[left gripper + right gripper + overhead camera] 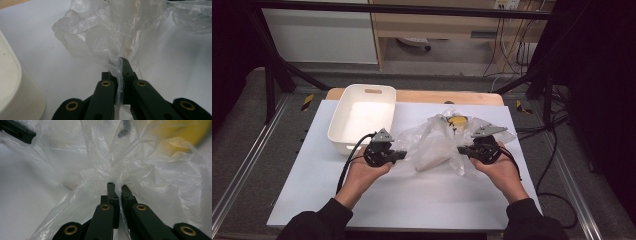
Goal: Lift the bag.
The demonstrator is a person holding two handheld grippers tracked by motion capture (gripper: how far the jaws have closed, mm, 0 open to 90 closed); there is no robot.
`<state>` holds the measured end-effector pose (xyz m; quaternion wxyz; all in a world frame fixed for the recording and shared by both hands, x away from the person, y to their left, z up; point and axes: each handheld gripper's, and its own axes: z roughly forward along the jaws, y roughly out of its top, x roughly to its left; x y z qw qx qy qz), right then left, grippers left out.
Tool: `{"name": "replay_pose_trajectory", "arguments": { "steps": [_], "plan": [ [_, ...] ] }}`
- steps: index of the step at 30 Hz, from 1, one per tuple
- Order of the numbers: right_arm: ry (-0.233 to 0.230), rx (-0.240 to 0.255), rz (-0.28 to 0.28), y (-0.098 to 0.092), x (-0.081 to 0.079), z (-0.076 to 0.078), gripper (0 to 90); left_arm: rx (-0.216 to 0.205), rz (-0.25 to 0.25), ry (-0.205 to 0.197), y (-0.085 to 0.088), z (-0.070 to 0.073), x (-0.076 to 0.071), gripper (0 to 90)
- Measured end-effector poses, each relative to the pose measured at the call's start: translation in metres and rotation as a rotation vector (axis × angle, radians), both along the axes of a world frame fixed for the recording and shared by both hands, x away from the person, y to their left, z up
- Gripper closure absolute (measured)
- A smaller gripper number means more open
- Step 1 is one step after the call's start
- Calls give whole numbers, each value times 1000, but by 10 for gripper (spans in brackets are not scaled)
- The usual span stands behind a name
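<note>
I have the clear plastic bag crumpled on the white worktop, lying between my two grippers, just right of the white tub. The left gripper sits at the bag's left edge, and in the left gripper view its jaws are together on a gathered fold of the film, which runs down between them. The right gripper is at the bag's right side; in the right gripper view its jaws are likewise clamped on a bunched twist of the plastic, with wrinkled film spreading away to both sides of them.

From the high view, my left hand and right hand come in from the bottom, dark sleeves at the wrists, each cradling its gripper from below. The bag bulges up between the grippers and is not flat against the worktop in the middle; its far part rises in loose peaks. Inside the bag, towards its far side, I can make out something yellow, which shows again as a blurred yellow patch through the film in the right gripper view. I cannot tell what that yellow thing is.

The tub stands open side up near the far left of the worktop, close to the left gripper but apart from the bag; its pale wall fills the lower left of the left gripper view
</note>
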<state>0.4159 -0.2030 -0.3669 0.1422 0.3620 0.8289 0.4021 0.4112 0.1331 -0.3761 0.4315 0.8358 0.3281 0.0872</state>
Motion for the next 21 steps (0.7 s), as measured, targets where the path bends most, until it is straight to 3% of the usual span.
{"name": "replay_pose_trajectory", "arguments": {
  "steps": [21],
  "plan": [
    [-34,23,-37,-13,13,30,900,2,13,-19,5,27,17,900]
  ]
}}
